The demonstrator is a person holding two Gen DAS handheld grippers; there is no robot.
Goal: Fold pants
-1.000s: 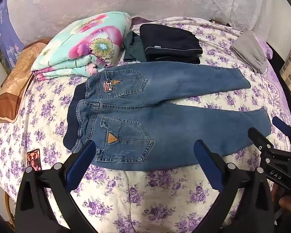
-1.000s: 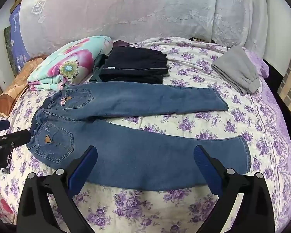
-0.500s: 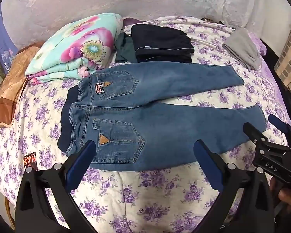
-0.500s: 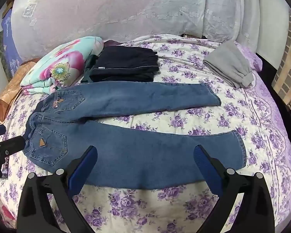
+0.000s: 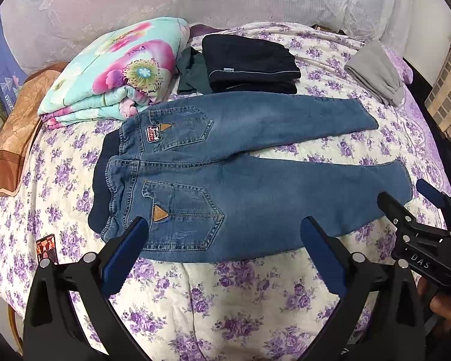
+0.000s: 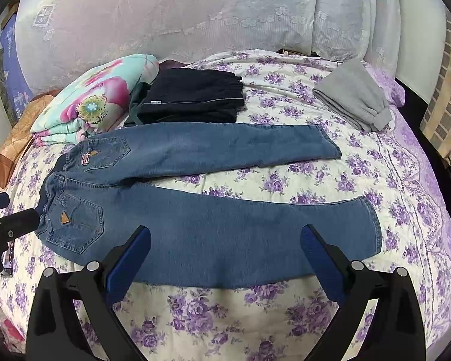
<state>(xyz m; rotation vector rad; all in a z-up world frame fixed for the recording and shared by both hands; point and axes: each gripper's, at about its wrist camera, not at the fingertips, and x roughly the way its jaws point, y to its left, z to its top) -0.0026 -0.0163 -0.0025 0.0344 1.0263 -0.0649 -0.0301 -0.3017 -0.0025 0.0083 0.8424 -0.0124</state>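
Blue jeans (image 5: 249, 192) lie flat on the bed, back pockets up, waist to the left, both legs spread apart to the right; they also show in the right wrist view (image 6: 225, 225). My left gripper (image 5: 224, 234) is open and empty, hovering over the near edge by the lower back pocket. My right gripper (image 6: 225, 240) is open and empty, hovering over the near leg. The right gripper also shows in the left wrist view (image 5: 412, 207) by the near leg's hem.
The bed has a purple floral sheet (image 5: 225, 307). A folded floral quilt (image 5: 117, 72), folded dark clothes (image 5: 249, 60) and folded grey pants (image 5: 375, 72) lie at the back. A small card (image 5: 46, 248) lies at the left. A brown pillow (image 5: 12, 138) is at the left edge.
Both grippers have drawn back and up a little, so the jeans look smaller and lower in both views. The jeans have not moved. Both grippers stay open.
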